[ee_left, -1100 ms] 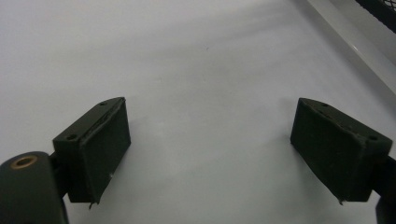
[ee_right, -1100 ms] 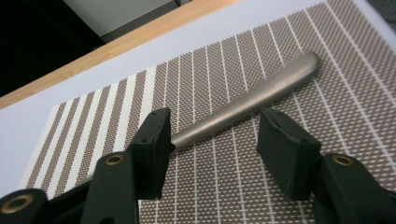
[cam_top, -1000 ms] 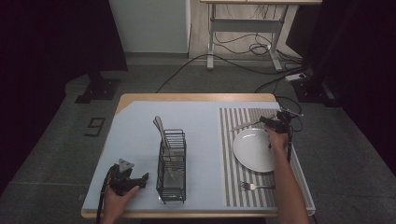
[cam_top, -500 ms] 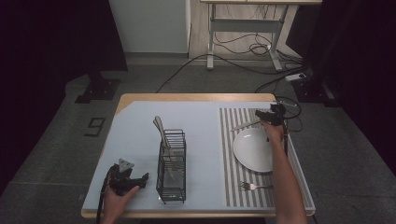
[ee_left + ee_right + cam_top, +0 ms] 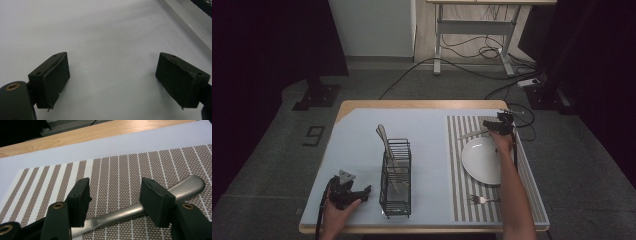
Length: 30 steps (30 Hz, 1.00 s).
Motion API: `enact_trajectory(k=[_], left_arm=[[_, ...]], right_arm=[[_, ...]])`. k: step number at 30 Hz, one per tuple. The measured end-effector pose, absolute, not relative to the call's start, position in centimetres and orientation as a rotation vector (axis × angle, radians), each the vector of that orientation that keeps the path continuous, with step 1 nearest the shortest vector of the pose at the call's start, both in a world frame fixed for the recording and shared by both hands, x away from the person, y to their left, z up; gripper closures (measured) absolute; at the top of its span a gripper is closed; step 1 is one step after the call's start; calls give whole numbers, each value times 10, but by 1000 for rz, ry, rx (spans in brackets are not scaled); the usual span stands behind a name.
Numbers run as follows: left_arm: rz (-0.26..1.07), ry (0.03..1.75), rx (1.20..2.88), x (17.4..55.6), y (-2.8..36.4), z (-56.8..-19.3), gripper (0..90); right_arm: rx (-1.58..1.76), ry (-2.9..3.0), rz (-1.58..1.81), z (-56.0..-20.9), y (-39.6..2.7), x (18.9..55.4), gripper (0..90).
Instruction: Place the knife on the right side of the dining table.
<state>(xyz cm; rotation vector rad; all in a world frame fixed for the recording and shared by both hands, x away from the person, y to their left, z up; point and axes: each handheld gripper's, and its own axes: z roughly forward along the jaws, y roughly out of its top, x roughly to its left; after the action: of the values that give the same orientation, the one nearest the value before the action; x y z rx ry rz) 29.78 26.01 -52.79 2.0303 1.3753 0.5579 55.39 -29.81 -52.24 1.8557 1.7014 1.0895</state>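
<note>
Here, pale blue table (image 5: 362, 145) with striped placemat (image 5: 120, 170), grey floor (image 5: 287, 100) strewn with cables (image 5: 472, 50), both grippers' jaws released.

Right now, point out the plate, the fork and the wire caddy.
plate (image 5: 482, 161), high view, bare white centre.
fork (image 5: 481, 200), high view, middle of its handle.
wire caddy (image 5: 396, 197), high view, near wire wall.

My two black block-shaped fingers (image 5: 53, 80) stand wide apart over the plain pale counter (image 5: 105, 35), nothing between them; a black wire mesh corner (image 5: 203, 4) sits top right.
</note>
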Motion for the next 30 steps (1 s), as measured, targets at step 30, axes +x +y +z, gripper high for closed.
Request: enact_trajectory(k=[30], left_arm=[[557, 1375, 2031, 298, 260, -528, 117]], right_arm=[[1922, 1634, 1144, -522, -305, 545, 394]])
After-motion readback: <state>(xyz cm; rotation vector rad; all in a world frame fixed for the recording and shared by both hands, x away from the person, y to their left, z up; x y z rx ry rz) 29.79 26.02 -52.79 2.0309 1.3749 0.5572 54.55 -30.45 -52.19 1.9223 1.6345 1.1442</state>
